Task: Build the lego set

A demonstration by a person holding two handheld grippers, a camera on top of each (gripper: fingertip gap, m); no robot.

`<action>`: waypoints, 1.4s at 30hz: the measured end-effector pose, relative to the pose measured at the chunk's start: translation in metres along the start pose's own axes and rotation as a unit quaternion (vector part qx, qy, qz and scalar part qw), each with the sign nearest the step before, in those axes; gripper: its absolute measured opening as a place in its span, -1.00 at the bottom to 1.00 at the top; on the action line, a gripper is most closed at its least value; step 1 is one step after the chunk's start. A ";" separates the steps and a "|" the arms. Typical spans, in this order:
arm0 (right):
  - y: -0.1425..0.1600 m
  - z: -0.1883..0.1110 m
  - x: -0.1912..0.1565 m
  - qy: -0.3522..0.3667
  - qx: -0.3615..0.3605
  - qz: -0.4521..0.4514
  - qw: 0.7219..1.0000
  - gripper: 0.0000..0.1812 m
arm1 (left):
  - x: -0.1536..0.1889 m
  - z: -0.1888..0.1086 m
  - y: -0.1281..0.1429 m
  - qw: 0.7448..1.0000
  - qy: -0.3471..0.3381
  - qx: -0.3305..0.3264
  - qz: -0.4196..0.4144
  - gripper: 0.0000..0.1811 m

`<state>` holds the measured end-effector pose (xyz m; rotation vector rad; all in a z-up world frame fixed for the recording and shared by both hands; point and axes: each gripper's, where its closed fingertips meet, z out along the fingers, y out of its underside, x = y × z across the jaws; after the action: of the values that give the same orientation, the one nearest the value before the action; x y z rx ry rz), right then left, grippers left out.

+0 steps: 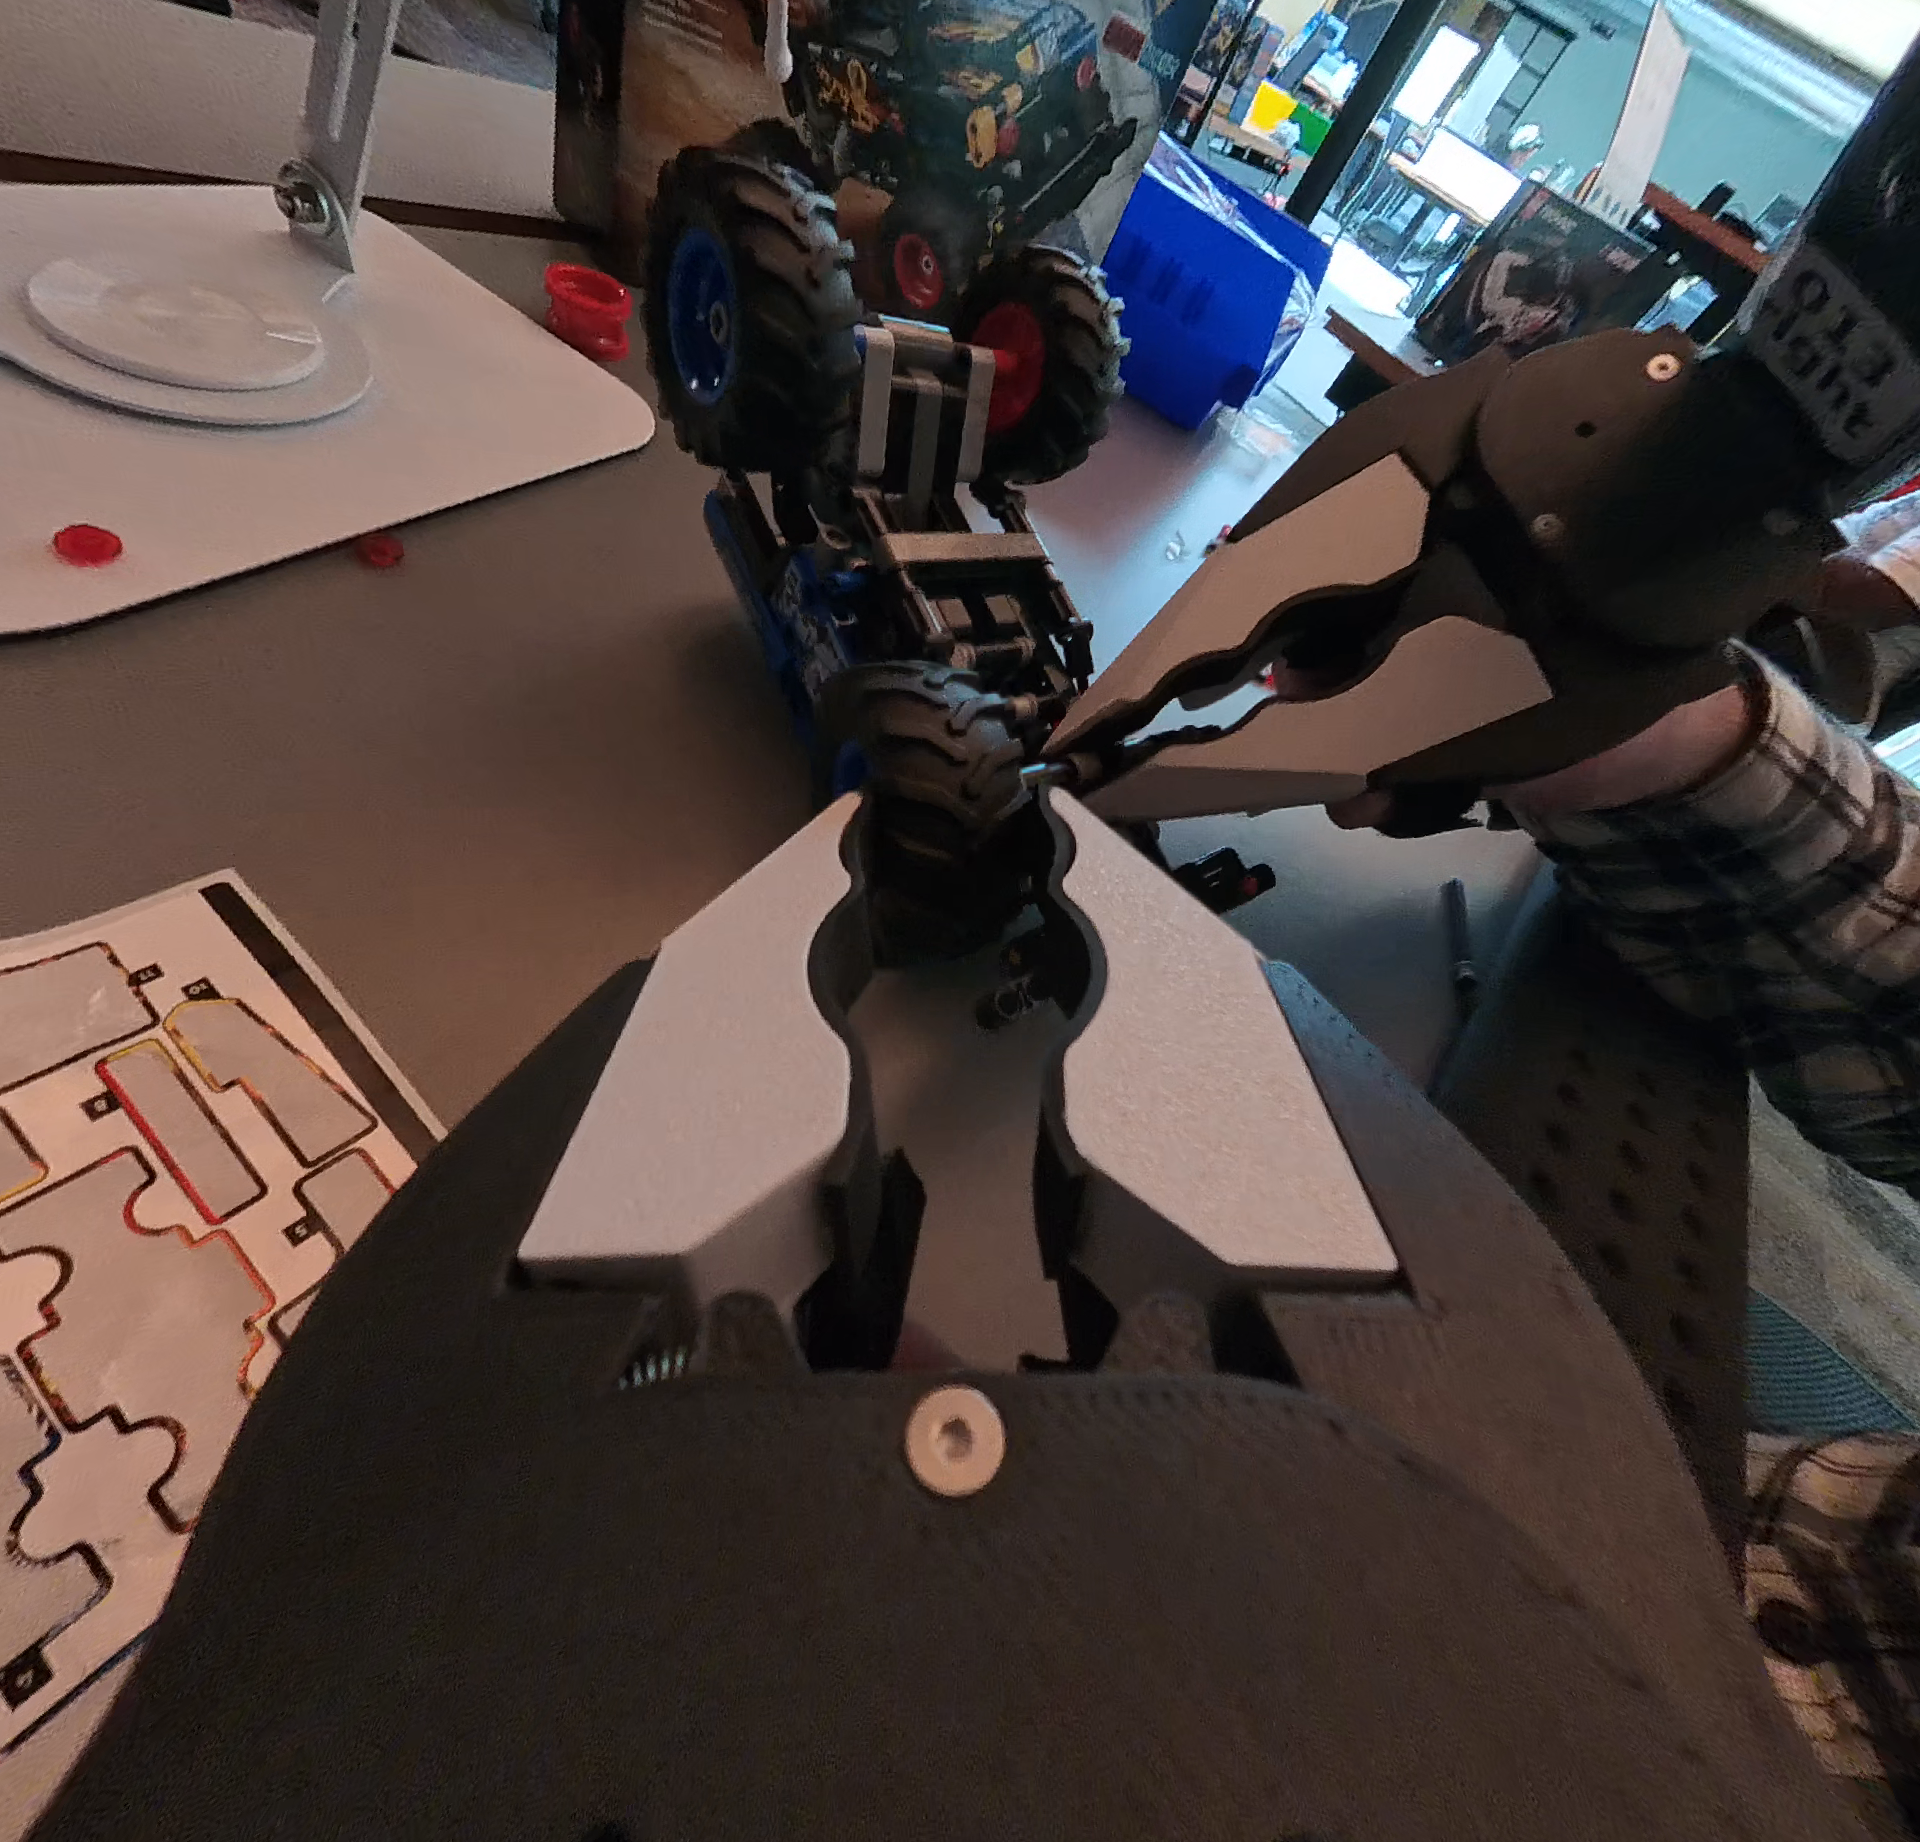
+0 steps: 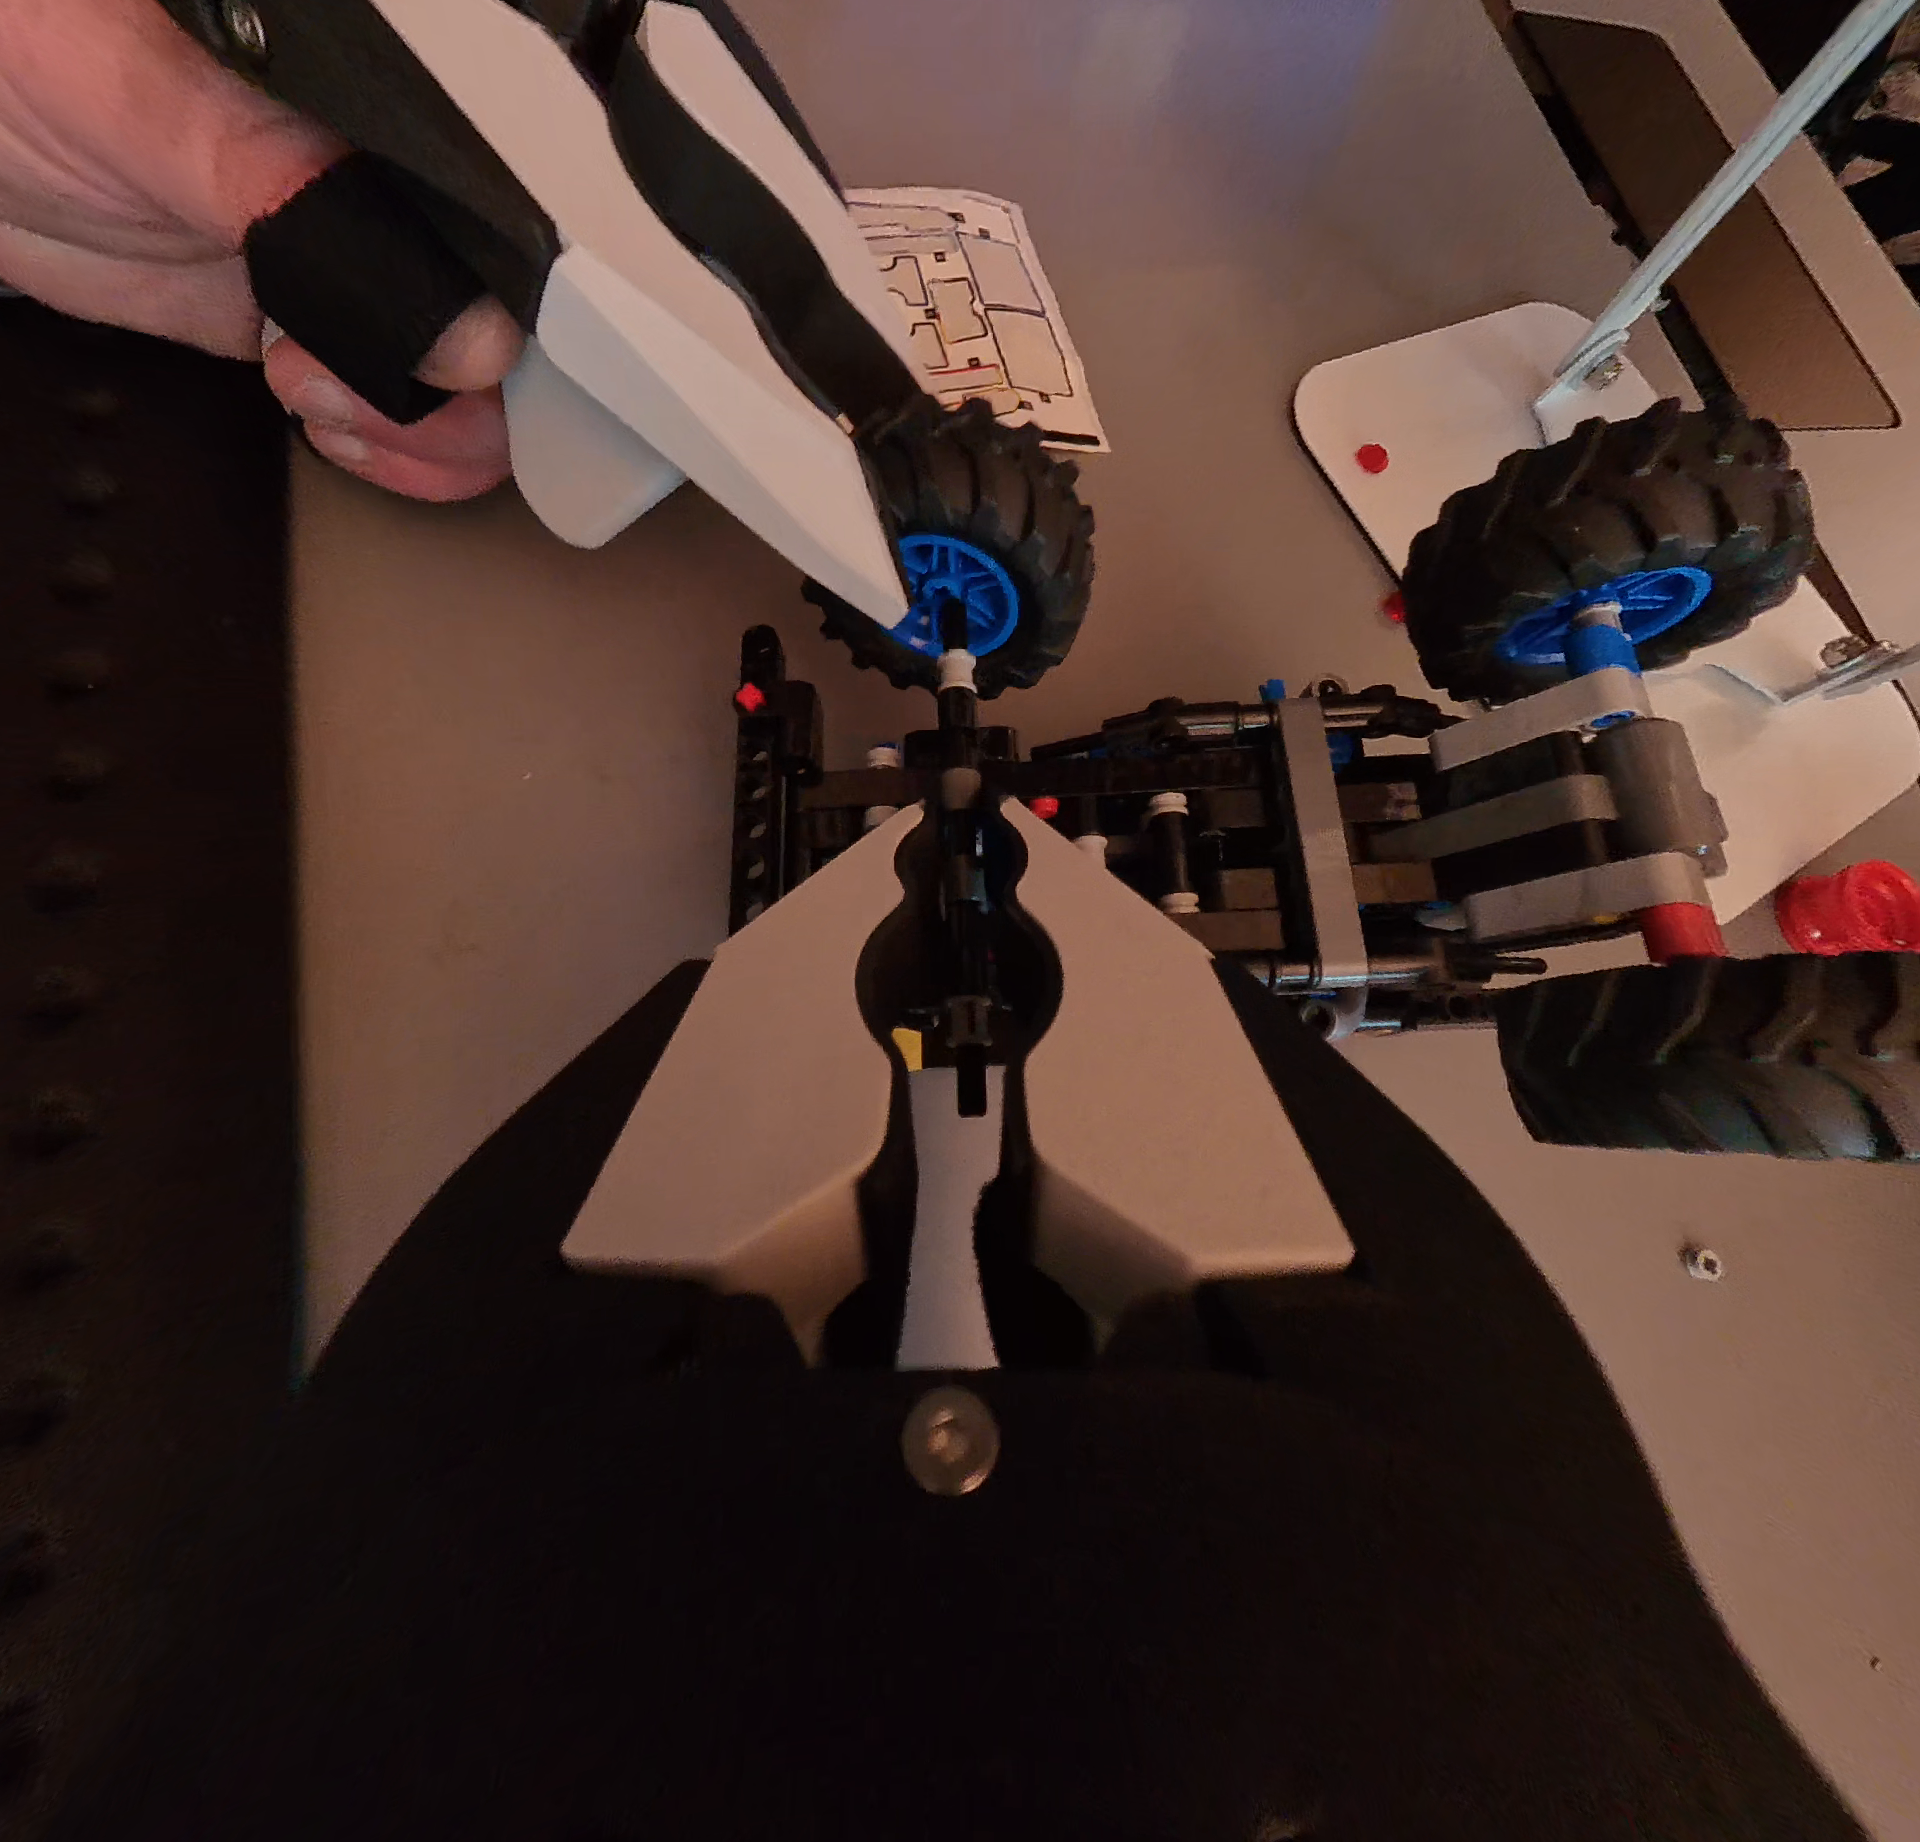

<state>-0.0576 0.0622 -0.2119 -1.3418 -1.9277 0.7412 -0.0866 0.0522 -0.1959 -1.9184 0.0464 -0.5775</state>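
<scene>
Two grippers meet on one line: the left gripper (image 2: 883, 504) is clamped on the blue-hubbed wheel (image 2: 961, 556), the right gripper (image 2: 961, 816) pinches the black axle (image 2: 961, 919) of the chassis (image 2: 1247, 857), whose long axis points straight into the hub just beyond

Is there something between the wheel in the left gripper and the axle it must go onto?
Nothing visible: the blue-rimmed wheel, held by the left gripper, already sits on the black axle that the right gripper clamps.
</scene>
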 end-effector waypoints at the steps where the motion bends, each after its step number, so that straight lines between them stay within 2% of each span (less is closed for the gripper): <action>1: -0.001 0.000 0.001 0.002 0.004 0.004 1.000 -0.95 | -0.001 0.000 0.002 1.000 -0.003 -0.004 0.000 -0.71; 16: -0.001 0.002 0.003 0.009 0.016 0.003 1.000 -0.95 | -0.004 0.002 0.000 0.999 -0.032 0.005 0.031 -0.71; 27: -0.001 0.003 0.004 0.013 0.024 0.003 1.000 -0.95 | -0.006 0.006 -0.002 0.999 -0.043 0.014 0.024 -0.71; 42: -0.002 0.007 0.008 0.049 0.031 -0.013 0.998 -0.95 | -0.011 0.008 -0.004 0.997 -0.060 0.025 -0.029 -0.71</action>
<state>-0.0656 0.0685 -0.2133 -1.2884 -1.8279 0.7033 -0.0938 0.0634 -0.1989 -1.9074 -0.1011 -0.4968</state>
